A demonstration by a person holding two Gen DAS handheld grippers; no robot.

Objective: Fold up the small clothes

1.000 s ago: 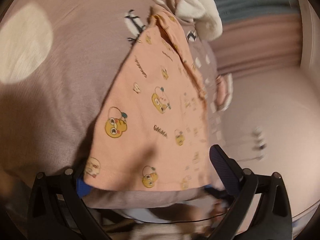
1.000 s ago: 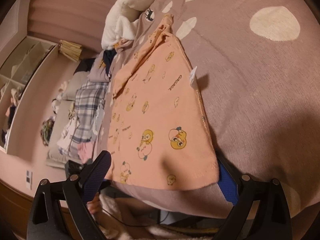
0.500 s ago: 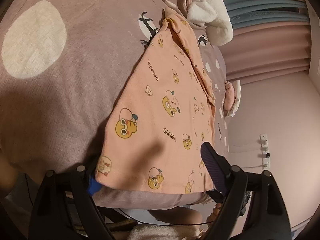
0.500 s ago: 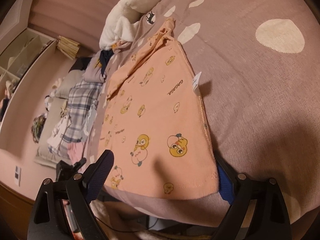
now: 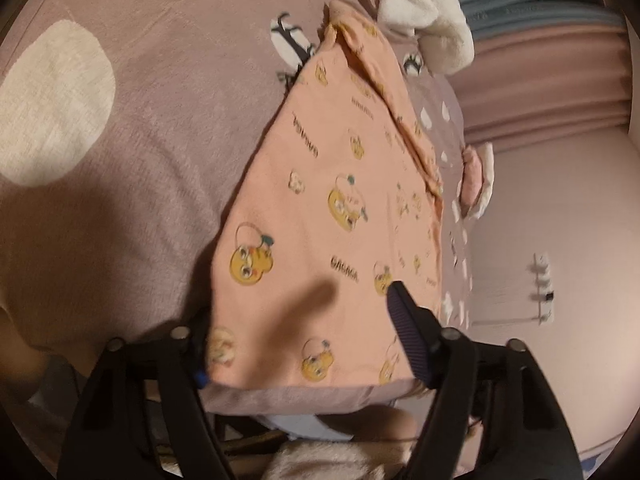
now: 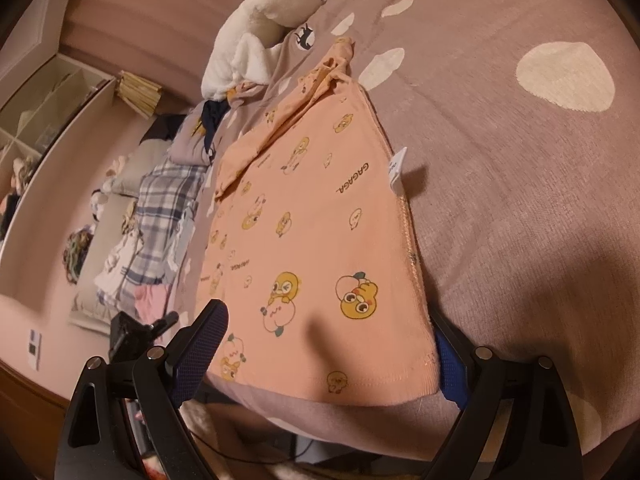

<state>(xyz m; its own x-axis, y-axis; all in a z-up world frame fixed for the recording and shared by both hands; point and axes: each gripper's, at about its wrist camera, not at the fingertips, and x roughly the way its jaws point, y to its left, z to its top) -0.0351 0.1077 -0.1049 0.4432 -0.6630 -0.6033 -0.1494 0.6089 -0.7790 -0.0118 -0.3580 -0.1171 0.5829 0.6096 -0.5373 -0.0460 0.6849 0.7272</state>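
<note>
A small peach shirt (image 5: 332,216) printed with yellow cartoon faces lies flat on the mauve bedcover (image 5: 160,120), its hem at the bed's near edge. My left gripper (image 5: 300,340) straddles the hem's left part. Its jaws are closing, with the cloth between them but not pinched. The left pad is half hidden under the shirt's corner. In the right wrist view the same shirt (image 6: 320,232) lies with its right seam and white tag toward the spotted cover (image 6: 520,200). My right gripper (image 6: 324,352) stands open, wide astride the hem's right corner.
A white fluffy blanket (image 5: 428,12) lies bunched beyond the shirt's collar. Plaid and other clothes (image 6: 160,216) are piled on the left in the right wrist view, beside a shelf unit (image 6: 40,120). A small pink and white item (image 5: 476,180) hangs off the bed's right side.
The left gripper's fingers have drawn closer together over the hem, and its view has tilted a little. The right gripper has stayed wide open at the other corner.
</note>
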